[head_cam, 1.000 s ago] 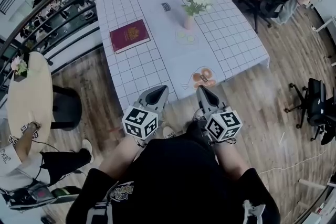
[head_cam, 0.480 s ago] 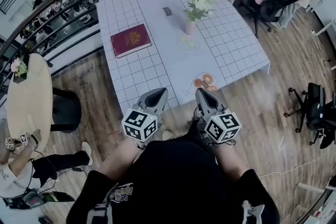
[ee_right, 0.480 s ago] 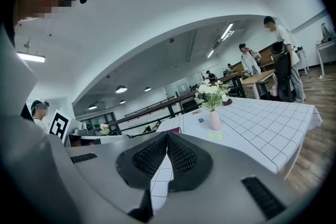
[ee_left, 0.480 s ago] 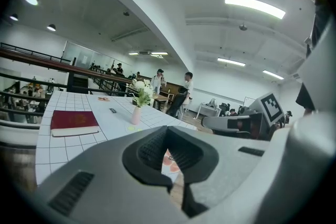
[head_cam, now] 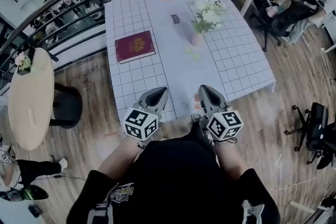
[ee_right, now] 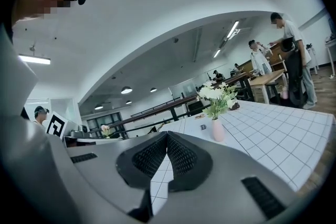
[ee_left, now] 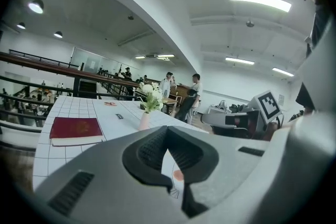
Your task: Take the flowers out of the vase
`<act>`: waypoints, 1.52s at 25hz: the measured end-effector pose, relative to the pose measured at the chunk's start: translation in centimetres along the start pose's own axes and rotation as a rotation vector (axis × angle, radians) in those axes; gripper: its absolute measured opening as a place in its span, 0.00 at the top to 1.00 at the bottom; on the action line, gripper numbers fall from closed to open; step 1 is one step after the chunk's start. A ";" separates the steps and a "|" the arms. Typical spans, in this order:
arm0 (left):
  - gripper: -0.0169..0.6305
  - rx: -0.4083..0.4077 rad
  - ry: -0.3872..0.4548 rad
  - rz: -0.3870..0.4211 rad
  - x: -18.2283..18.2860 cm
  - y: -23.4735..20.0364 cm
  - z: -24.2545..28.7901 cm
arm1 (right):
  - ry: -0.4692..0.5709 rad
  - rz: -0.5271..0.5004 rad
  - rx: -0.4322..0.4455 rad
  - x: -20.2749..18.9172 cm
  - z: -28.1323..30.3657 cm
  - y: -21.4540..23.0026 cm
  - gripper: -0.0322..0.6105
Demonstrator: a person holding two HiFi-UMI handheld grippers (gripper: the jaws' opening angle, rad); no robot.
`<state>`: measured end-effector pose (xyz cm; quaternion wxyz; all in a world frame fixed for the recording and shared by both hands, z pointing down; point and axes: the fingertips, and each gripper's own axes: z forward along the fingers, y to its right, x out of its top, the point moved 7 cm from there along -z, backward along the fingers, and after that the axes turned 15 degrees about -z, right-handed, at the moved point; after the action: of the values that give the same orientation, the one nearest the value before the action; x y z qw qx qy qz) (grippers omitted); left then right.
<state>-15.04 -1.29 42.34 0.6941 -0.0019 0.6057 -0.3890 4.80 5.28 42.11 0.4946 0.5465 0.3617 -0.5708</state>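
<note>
A small pink vase with white flowers stands upright in the middle of the far half of the white checked table. Both grippers are at the table's near edge, well short of the vase. My left gripper is shut and empty, and so is my right gripper. The left gripper view has the vase and flowers just above the closed left gripper. In the right gripper view the vase and flowers sit right of the closed right gripper.
A red book lies at the table's left. A green coaster sits before the vase, a small dark item behind it. An orange-patterned plate is half hidden by the right gripper. A railing, a round table and chairs surround.
Both grippers and the camera have advanced toward the table, which sits closer now. The right gripper's tip now overlaps the orange plate at the near edge. Both stay shut.
</note>
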 end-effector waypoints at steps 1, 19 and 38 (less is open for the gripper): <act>0.96 0.007 0.005 -0.002 0.3 0.1 0.7 | 0.000 -0.006 0.008 0.3 0.4 0.8 0.92; 0.96 0.104 0.021 -0.025 3.9 -1.3 13.1 | -0.025 -0.048 0.071 1.8 10.2 14.6 0.92; 0.96 0.246 0.010 -0.062 3.9 -5.4 23.4 | -0.105 0.023 0.207 -2.4 20.1 23.3 0.70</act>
<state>1.64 -18.09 47.88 0.6737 0.0666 0.5568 -0.4814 21.62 -19.23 50.30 0.4603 0.5681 0.2683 -0.6272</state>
